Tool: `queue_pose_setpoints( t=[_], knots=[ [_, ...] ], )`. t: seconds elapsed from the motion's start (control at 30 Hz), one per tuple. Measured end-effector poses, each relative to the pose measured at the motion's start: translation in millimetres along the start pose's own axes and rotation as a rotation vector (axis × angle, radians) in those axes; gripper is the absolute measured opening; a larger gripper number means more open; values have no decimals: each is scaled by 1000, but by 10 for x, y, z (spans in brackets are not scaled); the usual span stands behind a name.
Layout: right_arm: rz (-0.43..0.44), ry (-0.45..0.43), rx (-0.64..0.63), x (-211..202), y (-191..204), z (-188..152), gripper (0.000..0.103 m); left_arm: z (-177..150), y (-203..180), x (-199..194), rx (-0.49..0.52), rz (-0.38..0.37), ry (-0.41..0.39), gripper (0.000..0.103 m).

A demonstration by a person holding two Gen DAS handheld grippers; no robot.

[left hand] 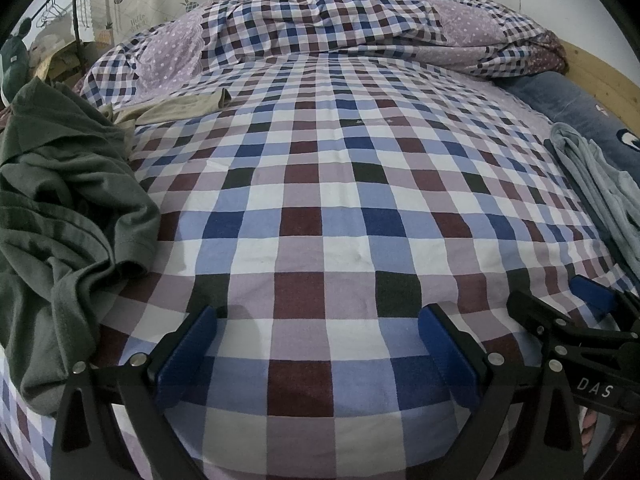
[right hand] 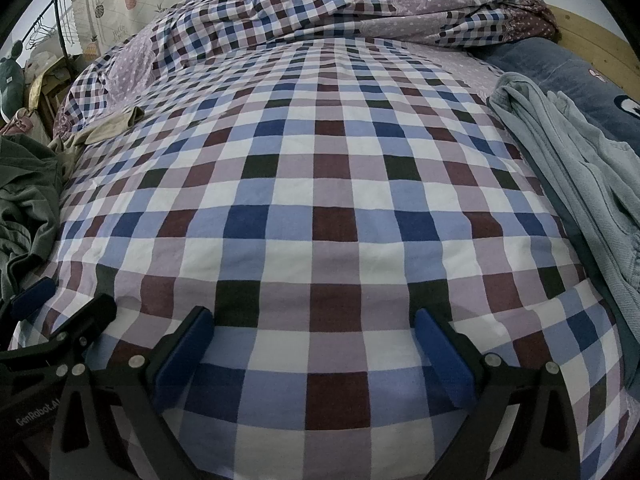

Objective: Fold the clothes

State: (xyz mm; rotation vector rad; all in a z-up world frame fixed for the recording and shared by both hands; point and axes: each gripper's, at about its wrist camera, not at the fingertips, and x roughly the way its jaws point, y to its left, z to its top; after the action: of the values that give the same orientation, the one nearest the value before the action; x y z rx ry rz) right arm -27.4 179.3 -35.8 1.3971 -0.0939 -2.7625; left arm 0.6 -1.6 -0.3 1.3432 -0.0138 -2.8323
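Above the near edge of the bed, the left gripper (left hand: pixel 316 348) has its blue-padded fingers (left hand: pixel 186 354) spread as wide as they go, nothing between them but the blue, maroon and white checked sheet (left hand: pixel 320 184). The right gripper (right hand: pixel 314 350) hangs just beside it, equally wide and empty. A crumpled dark green cotton garment (left hand: pixel 68 216) lies heaped at the left, partly cut off by the frame; a pale blue fleece garment (right hand: pixel 568 184) lies bunched along the right edge, its lower end out of view. A beige garment (left hand: pixel 176 108) lies farther back, half hidden behind the green one, before the rumpled checked duvet (left hand: pixel 360 28).
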Motion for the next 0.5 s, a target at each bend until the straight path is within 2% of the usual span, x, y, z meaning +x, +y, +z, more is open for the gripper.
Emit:
queue_pose_setpoints(
  t=[0.5],
  knots=[
    [13,-2,11,10,37,6,103,17,20,4,-3,-4,0,102]
  ],
)
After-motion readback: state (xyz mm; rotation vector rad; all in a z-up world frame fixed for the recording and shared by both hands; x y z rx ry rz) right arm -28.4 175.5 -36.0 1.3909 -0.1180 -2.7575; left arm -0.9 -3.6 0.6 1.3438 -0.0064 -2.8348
